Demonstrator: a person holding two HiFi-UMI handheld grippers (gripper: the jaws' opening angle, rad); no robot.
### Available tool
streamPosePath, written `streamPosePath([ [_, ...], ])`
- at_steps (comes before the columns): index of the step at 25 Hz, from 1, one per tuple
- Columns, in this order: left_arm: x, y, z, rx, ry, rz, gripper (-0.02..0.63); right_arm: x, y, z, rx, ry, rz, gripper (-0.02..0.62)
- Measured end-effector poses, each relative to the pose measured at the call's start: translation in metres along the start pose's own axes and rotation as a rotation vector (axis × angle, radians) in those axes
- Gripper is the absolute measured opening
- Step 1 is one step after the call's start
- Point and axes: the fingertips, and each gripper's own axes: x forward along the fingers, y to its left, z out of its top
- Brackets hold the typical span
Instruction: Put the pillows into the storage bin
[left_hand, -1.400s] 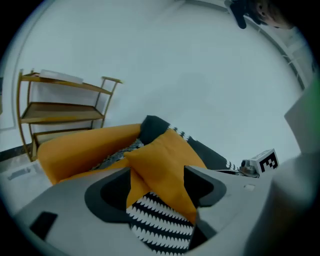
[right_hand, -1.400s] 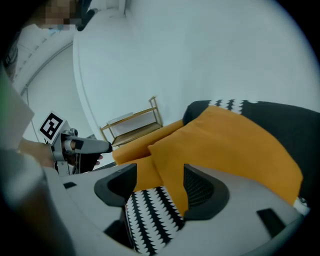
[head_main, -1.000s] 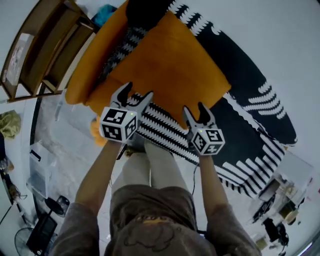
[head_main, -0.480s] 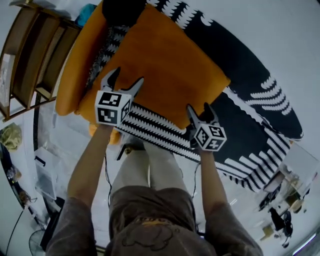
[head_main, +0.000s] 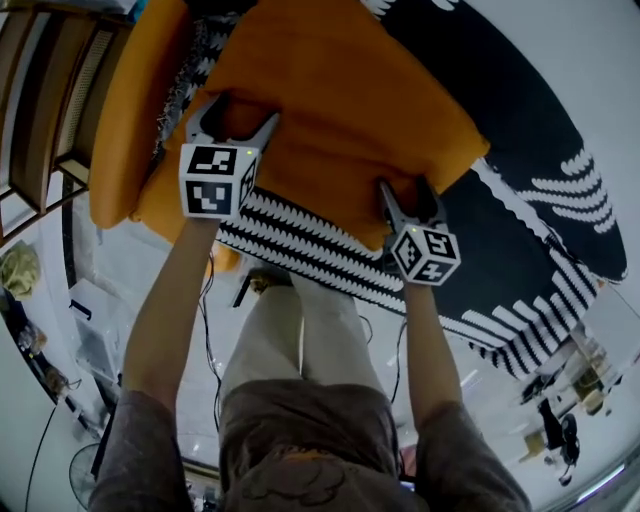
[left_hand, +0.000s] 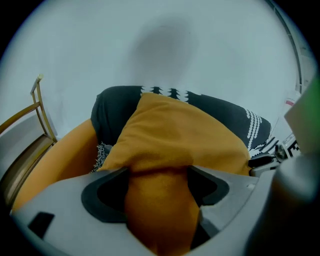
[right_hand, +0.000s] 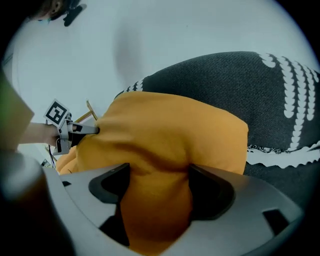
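Observation:
A big orange pillow (head_main: 340, 110) lies on top of a pile, over a black-and-white zigzag pillow (head_main: 300, 245). My left gripper (head_main: 240, 115) is at the orange pillow's near left edge and my right gripper (head_main: 407, 195) at its near right edge. In the left gripper view the orange fabric (left_hand: 175, 135) fills the gap of my left gripper (left_hand: 159, 200), whose jaws are opening. The right gripper view shows the same: orange fabric (right_hand: 170, 135) bulges between the widening jaws of my right gripper (right_hand: 156, 200). No storage bin is clearly in sight.
A second orange cushion (head_main: 115, 110) lies to the left of the pile. A large black cushion with white marks (head_main: 540, 130) spreads to the right and behind. A wooden shelf (head_main: 40, 110) stands at the far left. Cables and small items lie on the pale floor (head_main: 140, 290).
Both grippers have moved forward from the zigzag pillow onto the orange pillow's near edge. Their jaws have spread wider, and the orange fabric now sits between them.

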Motion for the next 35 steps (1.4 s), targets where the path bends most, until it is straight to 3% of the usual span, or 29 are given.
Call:
streamPosePath([
  [5,0.007,0.002,-0.002,0.006,0.015,0.014,0.356,-0.002,-0.001,-0.002,0.005,-0.019,-0.001,0.358],
  [7,0.004,0.003,-0.003,0.000,0.001,0.017,0.314,-0.003,-0.003,-0.001,0.021,-0.021,-0.001,0.330],
  [10,0.000,0.008,-0.005,-0.008,-0.014,0.020,0.205,-0.003,-0.004,-0.002,0.031,-0.021,-0.014,0.233],
  [13,-0.013,0.007,-0.004,-0.025,-0.026,0.000,0.106,-0.009,0.003,0.000,0.012,-0.016,-0.040,0.076],
  [16,-0.036,-0.001,0.002,-0.090,-0.053,-0.033,0.019,-0.022,0.012,0.006,0.007,-0.010,-0.056,0.017],
  [23,-0.091,-0.030,0.037,-0.179,-0.095,-0.088,0.012,-0.079,0.014,0.042,0.024,-0.038,-0.067,0.009],
  [27,-0.142,-0.035,0.037,-0.283,-0.070,-0.086,0.011,-0.117,0.032,0.064,0.037,-0.032,-0.034,0.009],
  [32,-0.233,-0.020,0.025,-0.396,-0.109,-0.024,0.011,-0.154,0.090,0.089,-0.028,-0.017,0.074,0.009],
  [35,-0.299,-0.003,0.023,-0.436,-0.167,0.054,0.011,-0.170,0.137,0.106,-0.096,-0.007,0.167,0.009],
])
